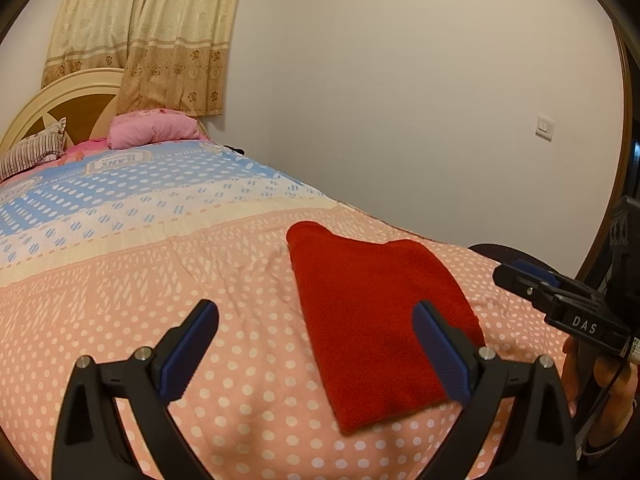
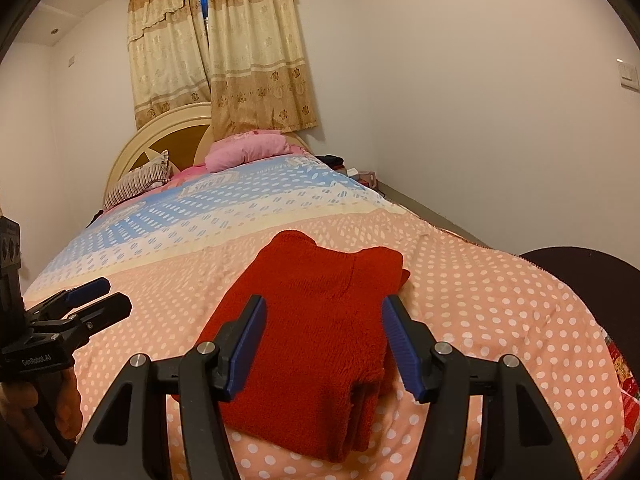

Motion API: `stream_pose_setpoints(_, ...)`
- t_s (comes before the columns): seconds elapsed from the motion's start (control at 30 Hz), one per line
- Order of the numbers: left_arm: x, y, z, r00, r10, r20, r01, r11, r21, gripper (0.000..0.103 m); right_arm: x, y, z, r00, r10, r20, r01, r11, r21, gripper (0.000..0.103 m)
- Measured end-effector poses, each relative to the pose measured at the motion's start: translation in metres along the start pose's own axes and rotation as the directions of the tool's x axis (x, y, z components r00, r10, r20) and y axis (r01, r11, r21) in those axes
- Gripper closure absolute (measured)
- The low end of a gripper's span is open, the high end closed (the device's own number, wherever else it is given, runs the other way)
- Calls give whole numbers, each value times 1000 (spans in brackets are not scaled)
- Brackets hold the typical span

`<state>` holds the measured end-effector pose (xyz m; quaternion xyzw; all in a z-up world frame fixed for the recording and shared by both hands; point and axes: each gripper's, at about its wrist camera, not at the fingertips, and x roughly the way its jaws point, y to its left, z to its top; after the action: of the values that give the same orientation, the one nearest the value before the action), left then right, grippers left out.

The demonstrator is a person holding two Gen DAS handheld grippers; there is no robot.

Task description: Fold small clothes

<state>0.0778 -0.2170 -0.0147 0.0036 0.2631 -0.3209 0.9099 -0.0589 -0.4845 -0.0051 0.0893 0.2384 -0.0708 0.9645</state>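
A red fuzzy garment [image 1: 376, 320] lies folded into a thick rectangle on the pink dotted bedspread [image 1: 240, 380]. My left gripper [image 1: 316, 310] hovers open and wide just left of it, its right blue pad over the cloth's near edge and nothing between its fingers. In the right wrist view the garment [image 2: 320, 320] lies below and ahead of my right gripper [image 2: 324, 300], whose jaws stand open and apart above the cloth without pressing it. The left gripper [image 2: 112, 294] shows at the left edge, the right gripper [image 1: 508, 274] at the right edge of the other view.
Striped pillow [image 2: 136, 186] and pink pillow [image 2: 248, 150] lie by the headboard [image 2: 160, 140] under beige curtains. A dark round object [image 2: 580, 280] stands past the bed's right edge, near the wall. A hand [image 1: 600, 376] holds the right gripper's handle.
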Motion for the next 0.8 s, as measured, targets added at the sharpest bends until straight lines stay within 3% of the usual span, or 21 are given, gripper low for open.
stream_pose_setpoints(0.8, 0, -4, -1, 1000, -13, -1, 13, 1000, 2, 3, 0, 1, -2, 1000, 8, -2, -8, 1000, 9, 42)
